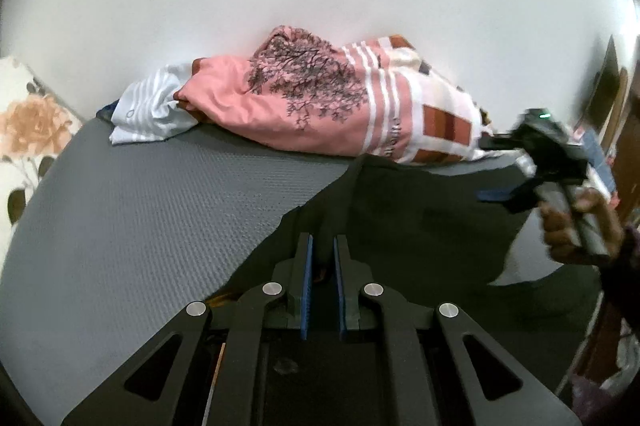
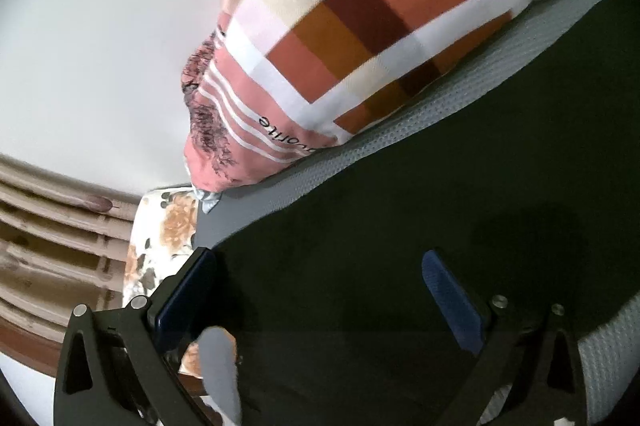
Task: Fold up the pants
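Note:
Dark green pants [image 1: 420, 218] lie spread over the right part of a grey textured mattress [image 1: 140, 206]. In the left wrist view my left gripper [image 1: 323, 240] is shut, its blue pads pinching the dark cloth near the pants' left edge, which rises toward the fingers. My right gripper [image 1: 486, 168], held by a hand [image 1: 572, 230], hovers open over the pants' far right side. In the right wrist view the right gripper [image 2: 316, 262] is rolled, its fingers spread wide above the pants [image 2: 440, 186] with nothing between the pads.
A pink bundle of bedding [image 1: 312, 98] with a tree print and a patchwork pillow [image 2: 380, 18] lie along the white wall. A white striped cloth [image 1: 148, 106] sits beside them. A floral pillow [image 1: 28, 130] is at the left edge, and wooden slats [image 2: 52, 246] stand beyond it.

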Motion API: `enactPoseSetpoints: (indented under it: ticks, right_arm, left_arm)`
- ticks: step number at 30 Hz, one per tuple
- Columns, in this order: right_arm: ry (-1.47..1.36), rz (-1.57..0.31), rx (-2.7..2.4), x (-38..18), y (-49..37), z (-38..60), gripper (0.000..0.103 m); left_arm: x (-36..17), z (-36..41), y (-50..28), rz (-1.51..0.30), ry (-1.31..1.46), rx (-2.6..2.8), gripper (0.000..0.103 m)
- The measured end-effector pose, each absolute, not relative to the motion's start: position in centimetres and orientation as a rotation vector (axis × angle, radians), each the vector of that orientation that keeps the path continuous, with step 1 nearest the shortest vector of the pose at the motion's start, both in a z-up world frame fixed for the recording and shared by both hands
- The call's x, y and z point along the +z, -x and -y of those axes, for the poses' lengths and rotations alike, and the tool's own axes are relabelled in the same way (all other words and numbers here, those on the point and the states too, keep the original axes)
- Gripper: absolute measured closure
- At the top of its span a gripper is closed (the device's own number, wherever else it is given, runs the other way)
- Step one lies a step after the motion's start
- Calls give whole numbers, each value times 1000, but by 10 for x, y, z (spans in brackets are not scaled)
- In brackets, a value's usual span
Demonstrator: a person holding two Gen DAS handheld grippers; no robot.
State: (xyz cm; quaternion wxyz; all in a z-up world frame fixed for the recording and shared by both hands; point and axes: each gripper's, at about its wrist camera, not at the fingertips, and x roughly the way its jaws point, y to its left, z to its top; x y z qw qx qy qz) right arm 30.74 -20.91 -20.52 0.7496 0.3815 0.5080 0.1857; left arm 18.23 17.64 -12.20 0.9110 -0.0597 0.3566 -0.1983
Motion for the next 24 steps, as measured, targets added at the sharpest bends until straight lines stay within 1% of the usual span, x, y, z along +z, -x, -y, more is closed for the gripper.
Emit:
enactPoseSetpoints:
  ticks: [5, 9, 10, 11, 12, 13, 14, 15, 16, 20, 23, 24]
  right_arm:
    - [-965, -1189, 407, -228, -337, 209, 0]
    - [-963, -1240, 350, -237, -351, 207, 0]
    - [-968, -1252, 342, -241, -355, 206, 3]
    - [-971, -1259, 342, -246, -360, 204, 7]
    - [-969, -1272, 349, -251, -364, 202, 25]
    - [-963, -1298, 343, -257, -367, 200, 52]
    - [-949, -1317, 343, -260, -370, 198, 64]
    - [-934, -1319, 347, -261, -369, 197, 84]
    - [-922, -1311, 349, -260, -366, 198, 92]
    - [-862, -1192, 396, -232, -323, 210, 96]
    - [-832, -1092, 443, -203, -262, 221, 96]
    - [-811, -1063, 455, -193, -230, 223, 96]
  left_arm:
    - [-116, -172, -151, -719, 167, -432, 93]
    - [-117, -169, -131, -732, 201, -442, 93]
    - [-120, -169, -128, -742, 216, -442, 93]
    - [-122, -170, -126, -751, 228, -442, 93]
    - [-124, -171, -123, -755, 235, -439, 93]
    - [-126, -172, -121, -761, 243, -436, 93]
    - [-129, -172, -121, -770, 250, -435, 93]
    - [-130, -173, -120, -777, 253, -432, 93]
    - [-131, -173, -119, -779, 251, -425, 93]
    - [-124, -181, -115, -779, 263, -397, 93]
    - [-120, -195, -107, -789, 280, -376, 93]
    - [-119, -200, -102, -796, 279, -369, 93]
